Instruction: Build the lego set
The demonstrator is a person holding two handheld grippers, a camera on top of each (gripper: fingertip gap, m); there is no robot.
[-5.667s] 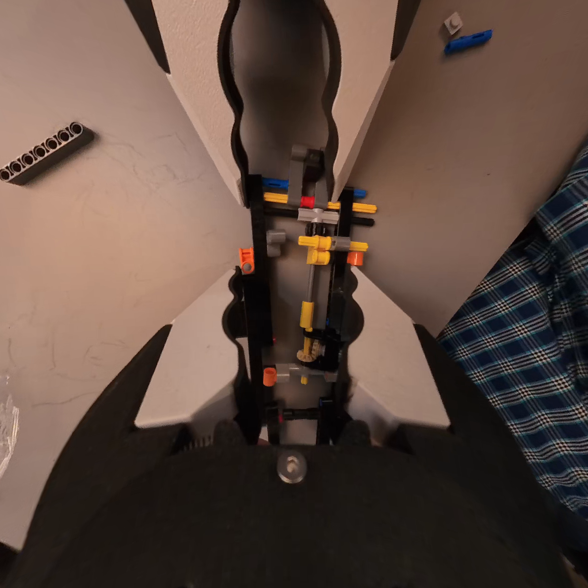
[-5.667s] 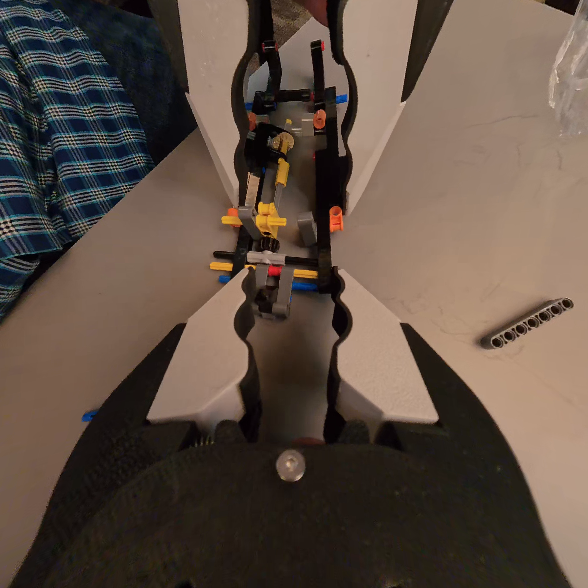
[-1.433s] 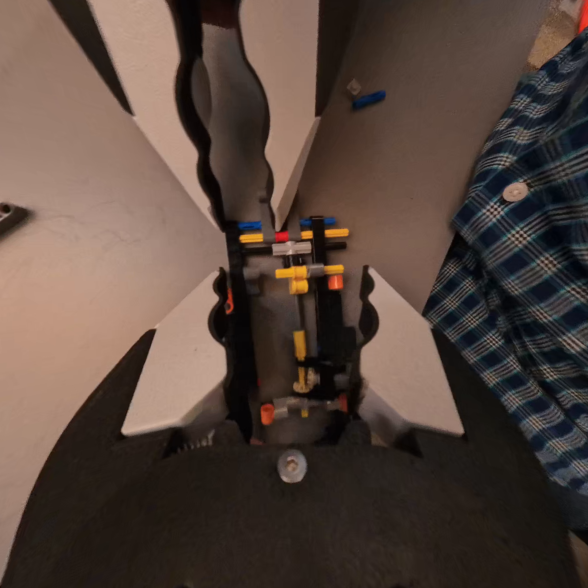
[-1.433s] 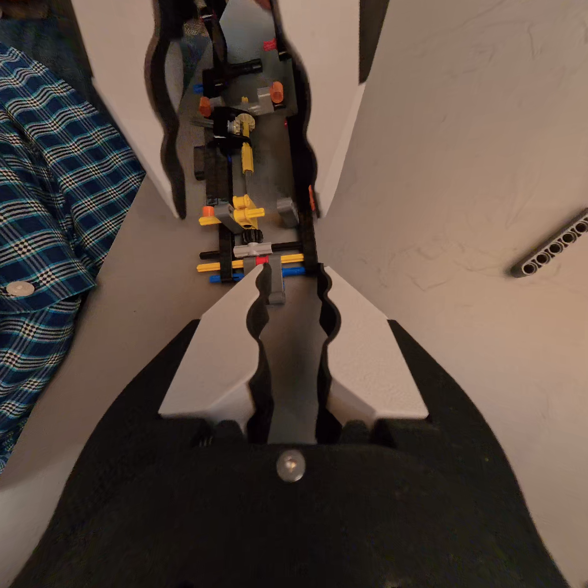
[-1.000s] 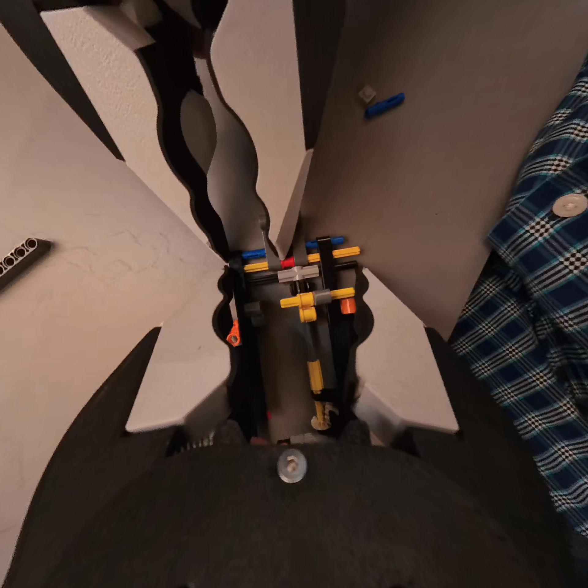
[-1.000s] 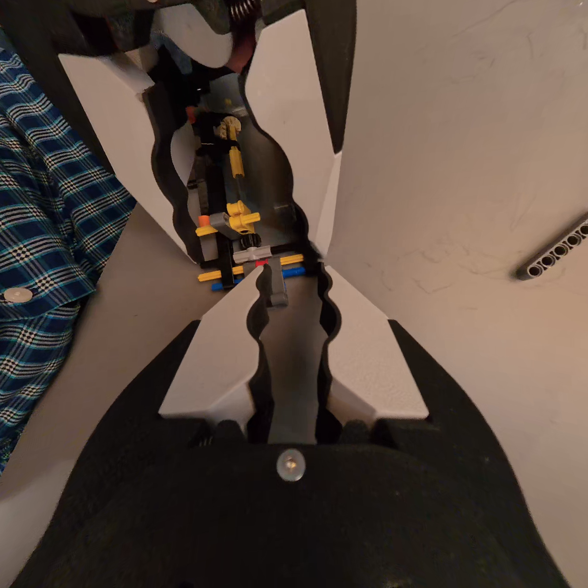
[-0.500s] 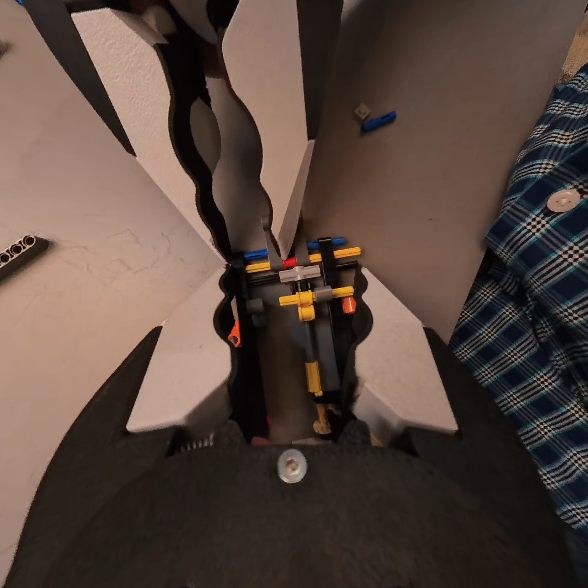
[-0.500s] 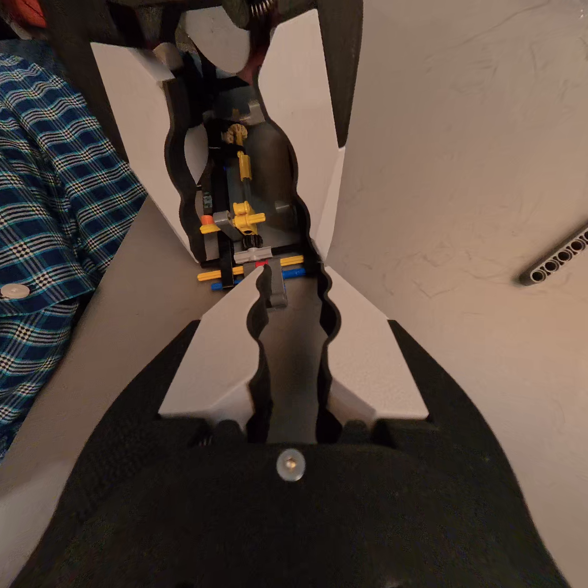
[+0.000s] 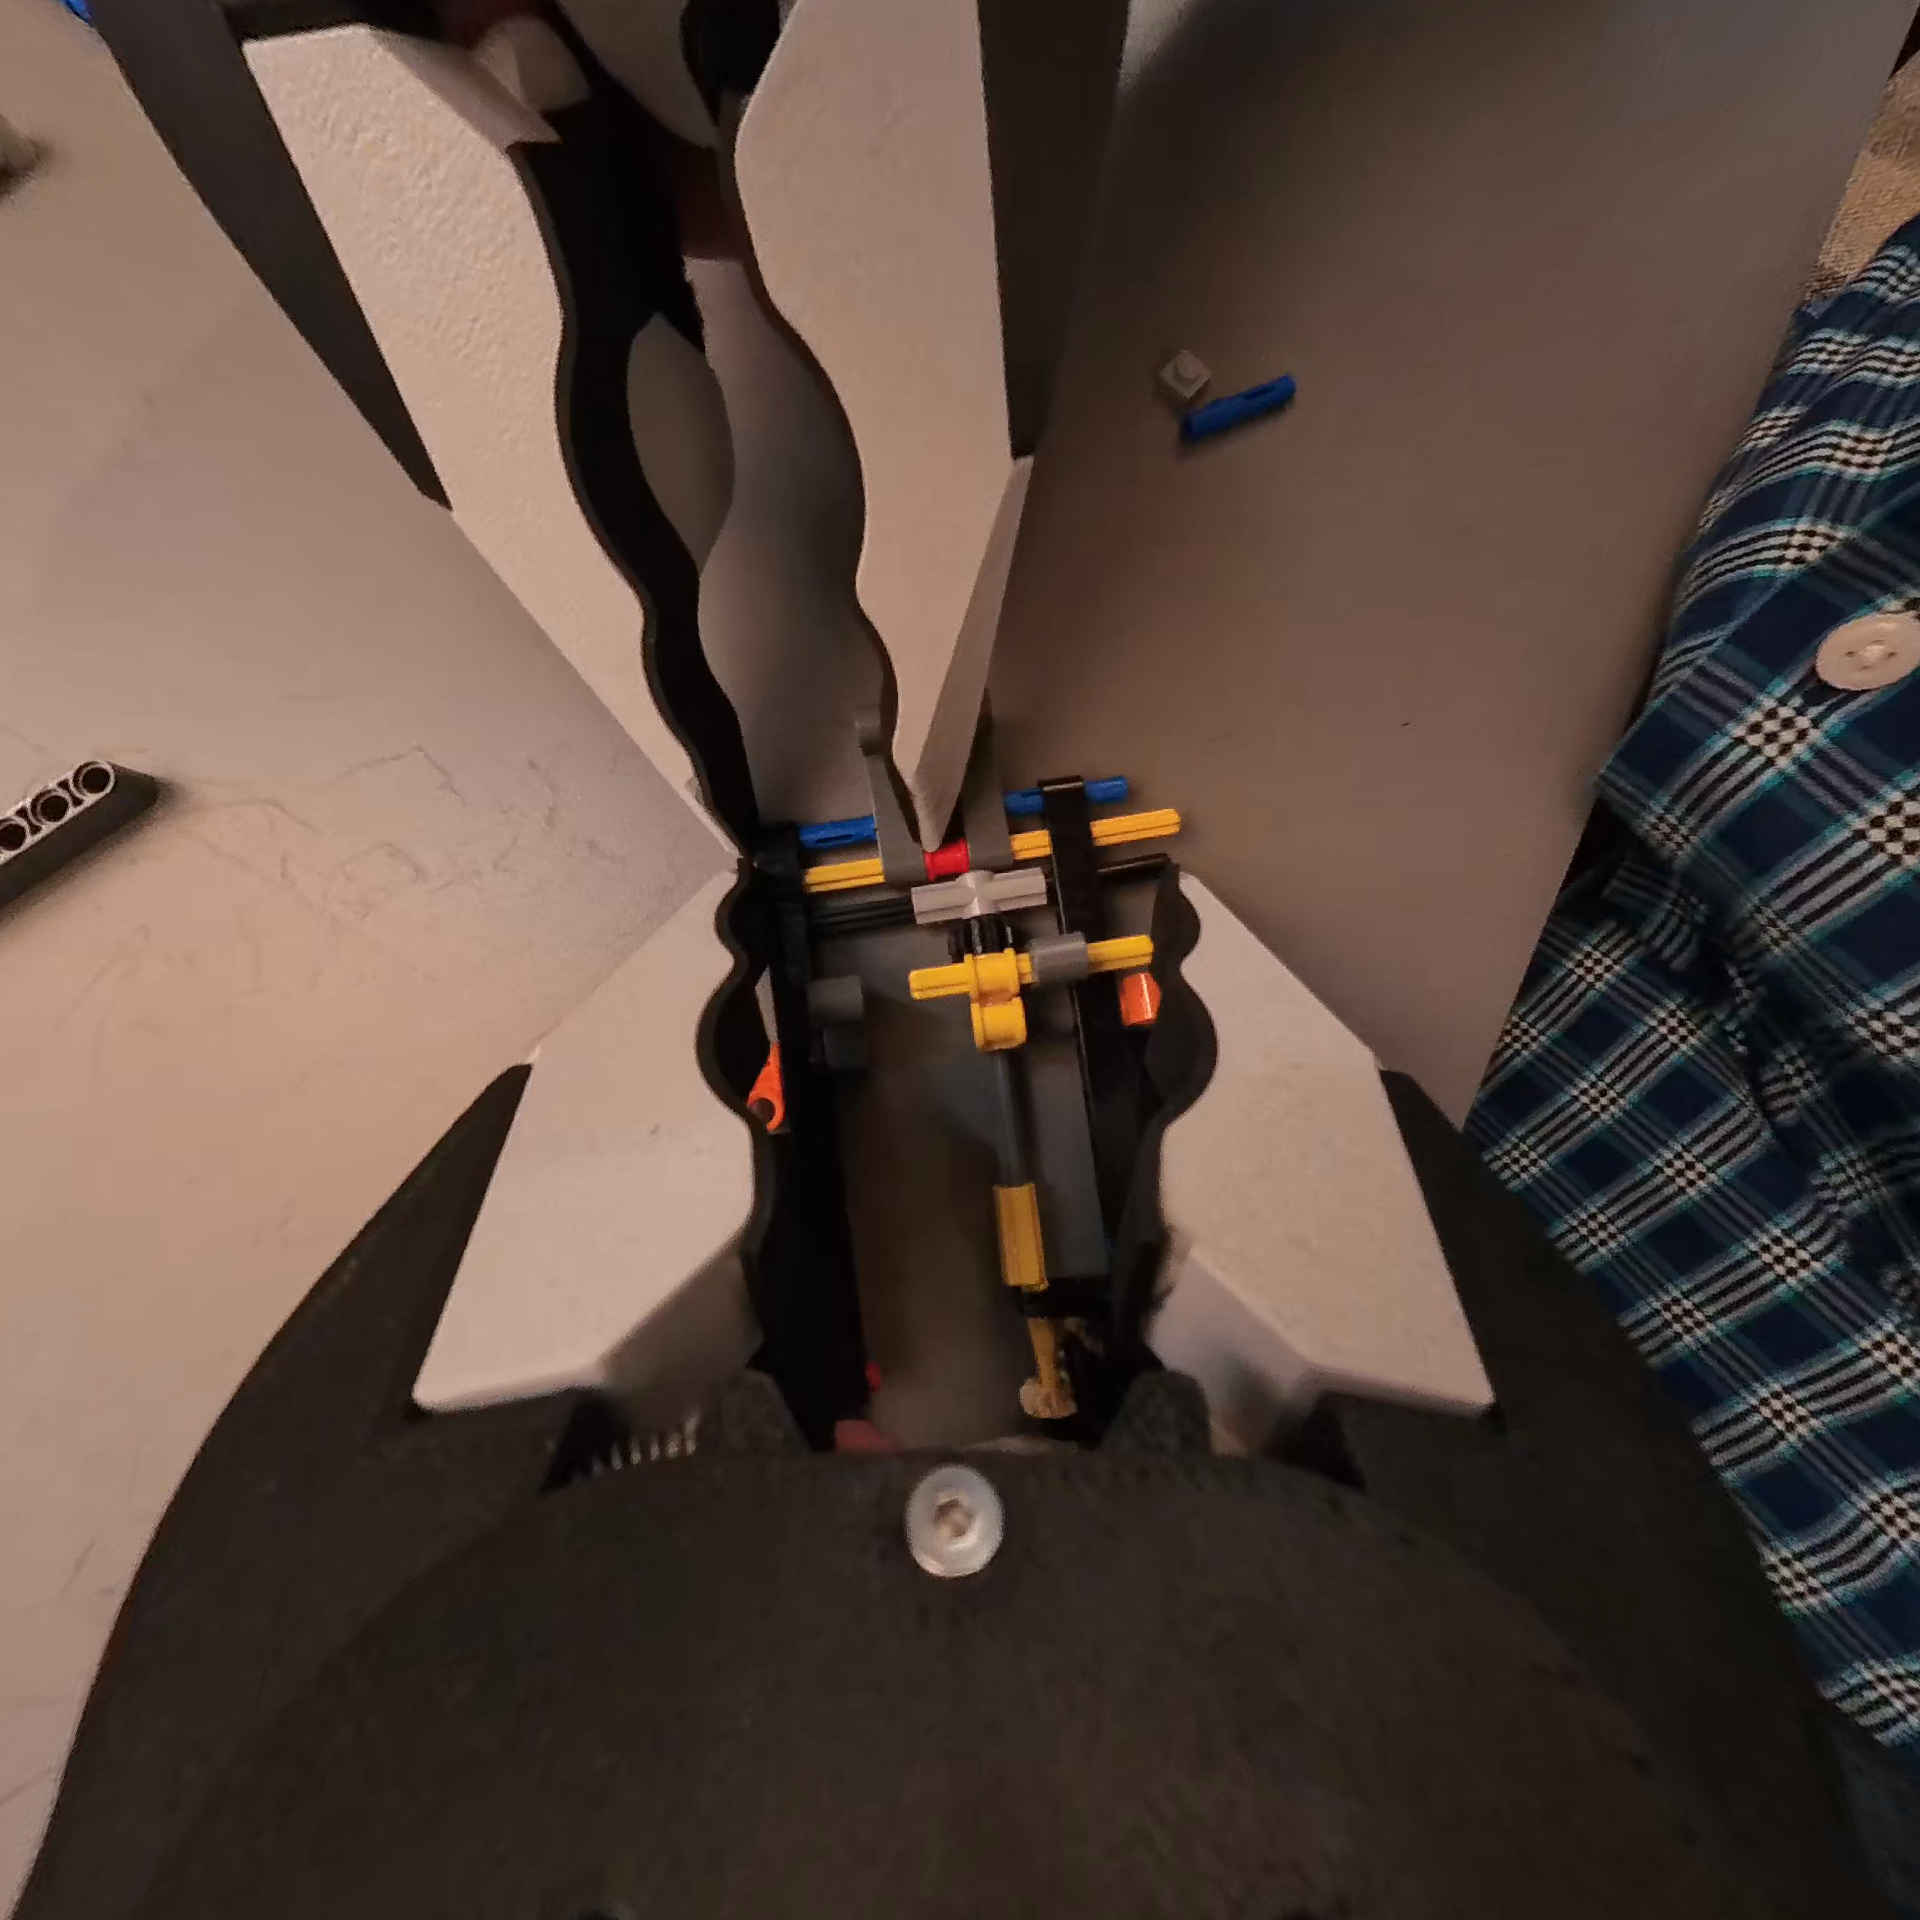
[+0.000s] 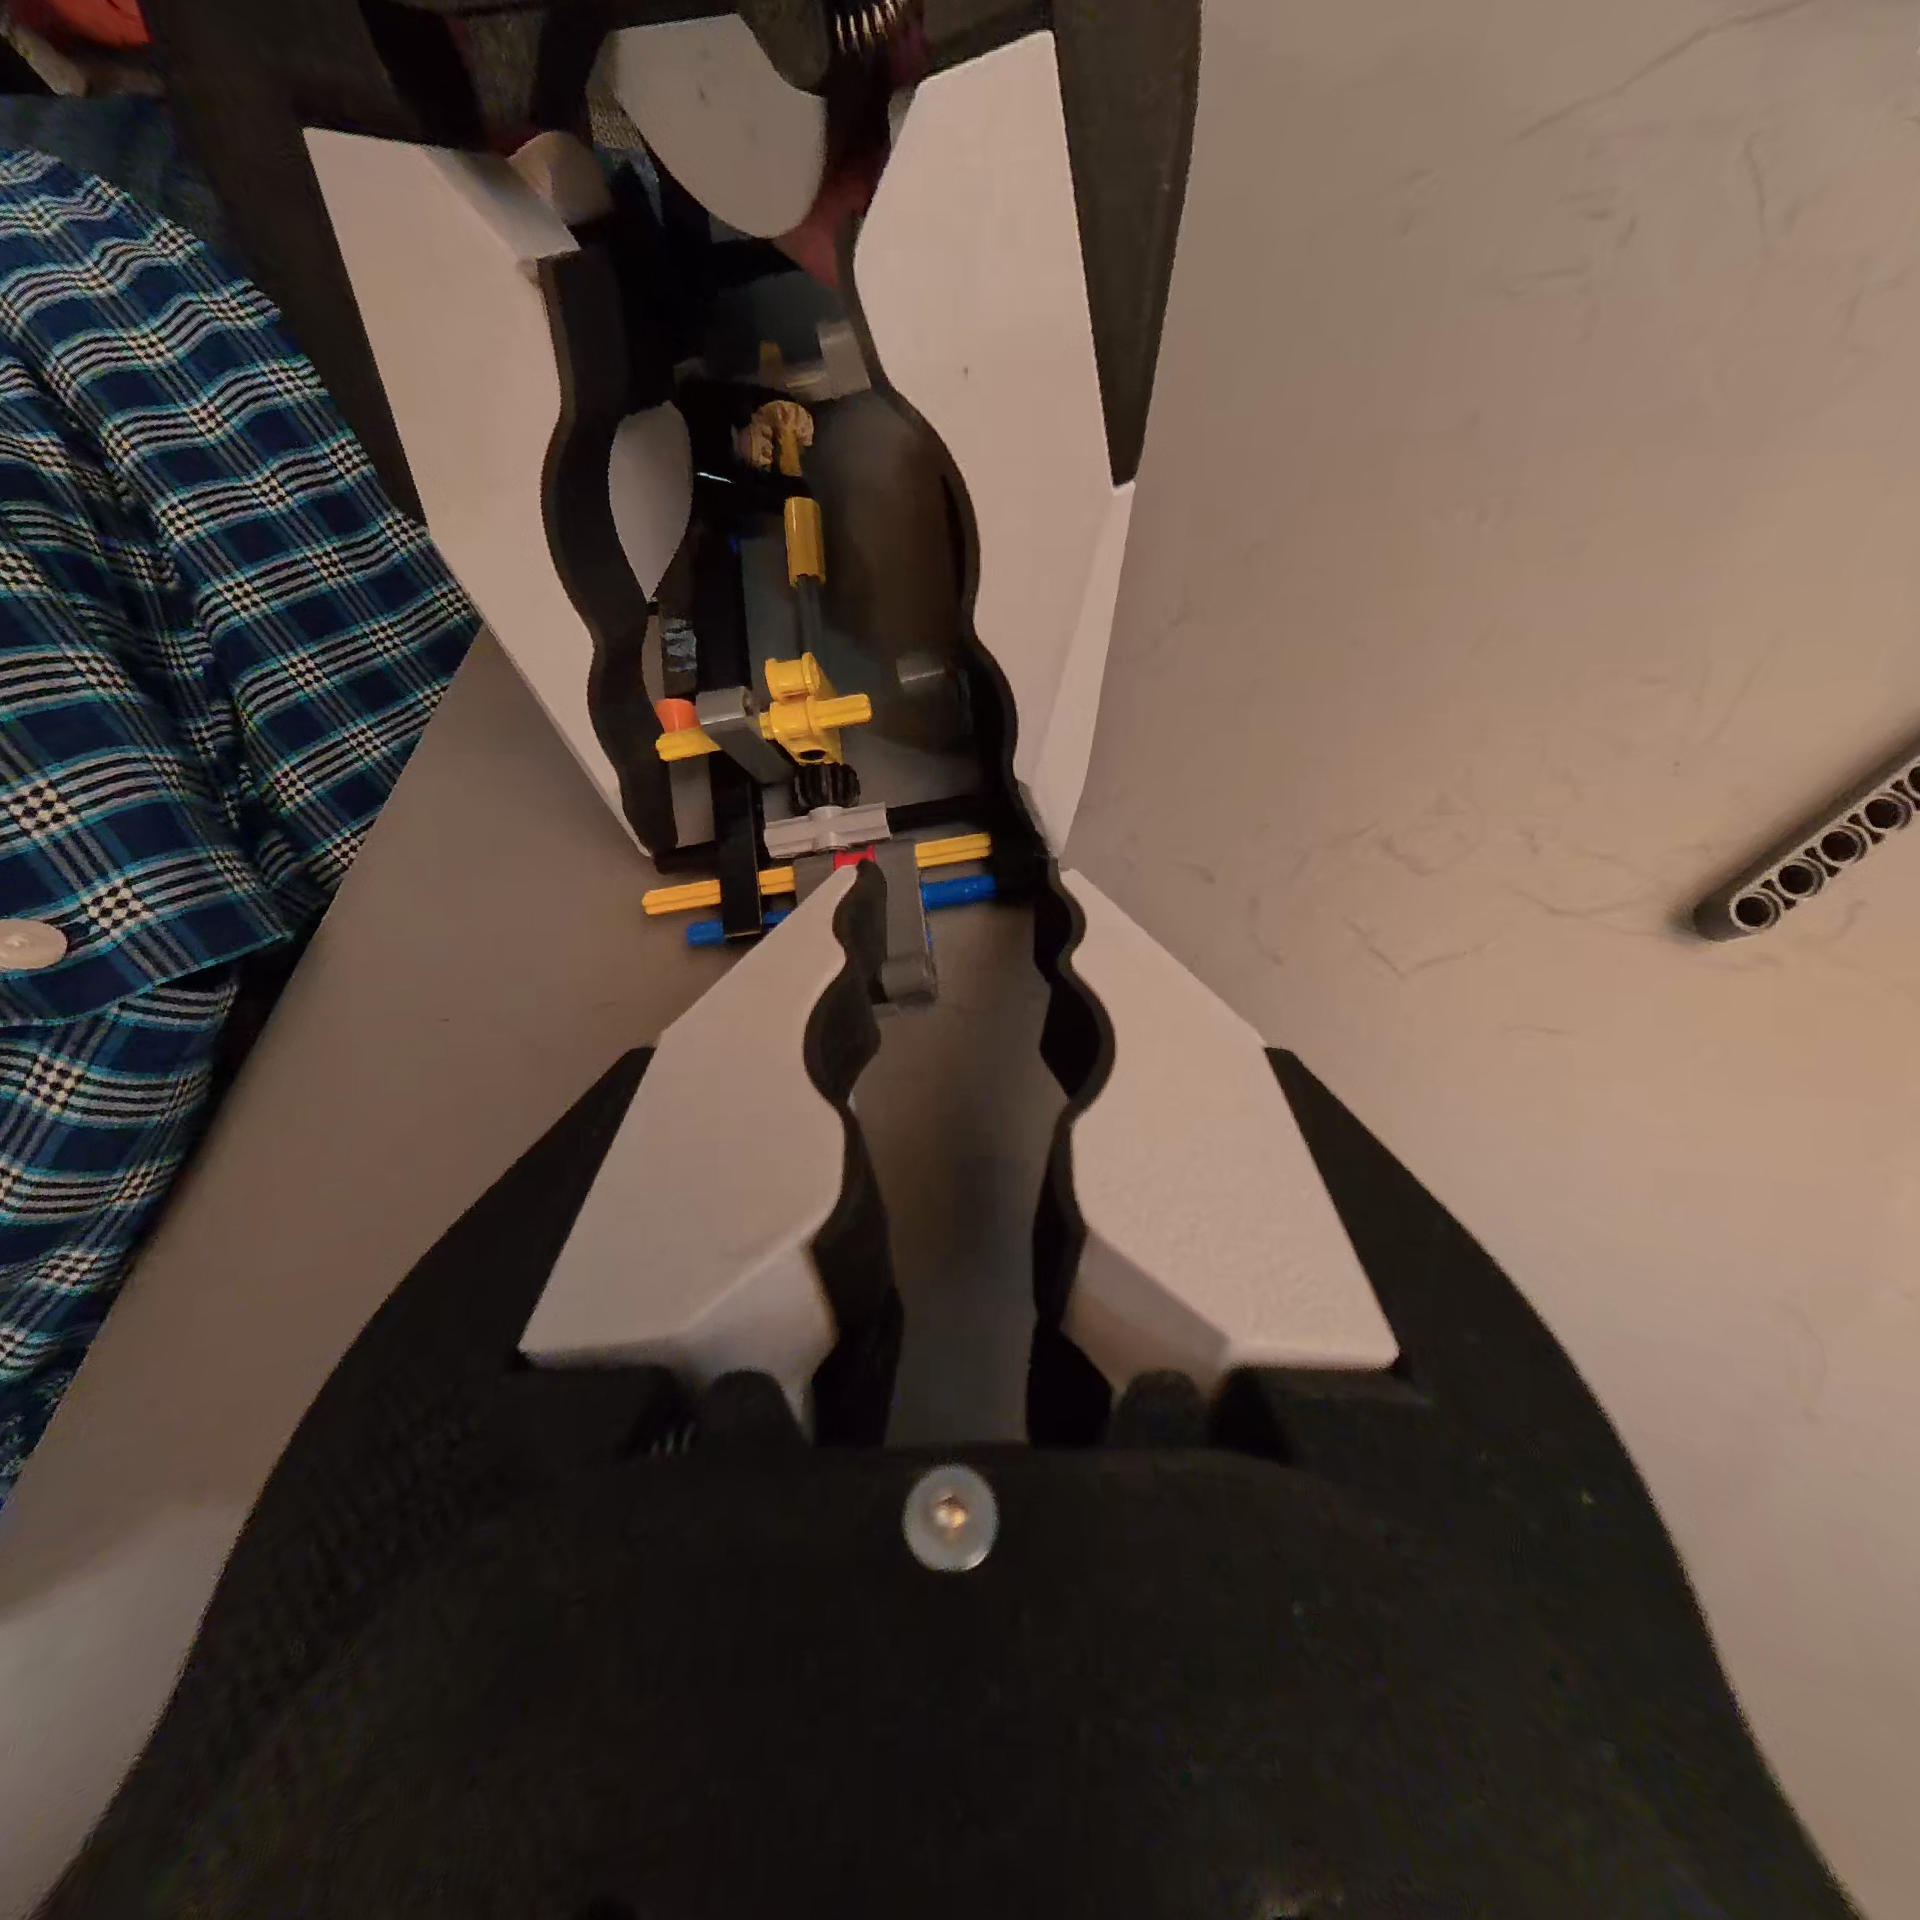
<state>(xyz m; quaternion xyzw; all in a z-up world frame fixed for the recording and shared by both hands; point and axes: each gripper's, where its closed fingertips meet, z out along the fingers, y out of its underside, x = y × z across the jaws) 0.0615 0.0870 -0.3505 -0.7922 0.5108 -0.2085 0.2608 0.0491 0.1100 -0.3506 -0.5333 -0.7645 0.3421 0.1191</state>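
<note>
Left gripper (image 9: 961, 997) clamps the frame (image 9: 987, 1039) lengthwise; right gripper (image 10: 945, 914), facing it, grips the frame's end

No readable text, label, brand, number or sign shows in either view; the lego frame (image 9: 966, 997) and grey beam (image 10: 1808, 862) look unmarked, though fine print might be blurred.

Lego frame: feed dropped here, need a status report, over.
Left gripper shut on lego frame. Right gripper at its far end, on the grey connector. Grey beam, blue pin loose on table, clear of work.
</note>
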